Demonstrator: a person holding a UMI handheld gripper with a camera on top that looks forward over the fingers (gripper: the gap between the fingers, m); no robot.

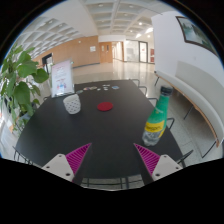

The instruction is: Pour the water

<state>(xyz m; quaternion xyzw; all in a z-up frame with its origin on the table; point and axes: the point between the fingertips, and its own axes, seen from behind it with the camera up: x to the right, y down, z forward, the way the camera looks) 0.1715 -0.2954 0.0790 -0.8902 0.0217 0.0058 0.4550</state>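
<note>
A green and yellow bottle point(156, 122) with a green cap stands near the right edge of the dark table point(105, 130), just beyond my right finger. A pale patterned cup point(72, 103) stands further off to the left, with a red round object point(105, 105) lying flat beside it on the table. My gripper point(112, 158) hovers over the near end of the table, open, its two magenta pads point(76, 157) wide apart and nothing between them.
A leafy potted plant point(20, 85) rises at the table's left side. A white sign card point(62, 78) stands at the far left end. A chair point(160, 92) sits beyond the table on the right. A large hall with glass walls lies behind.
</note>
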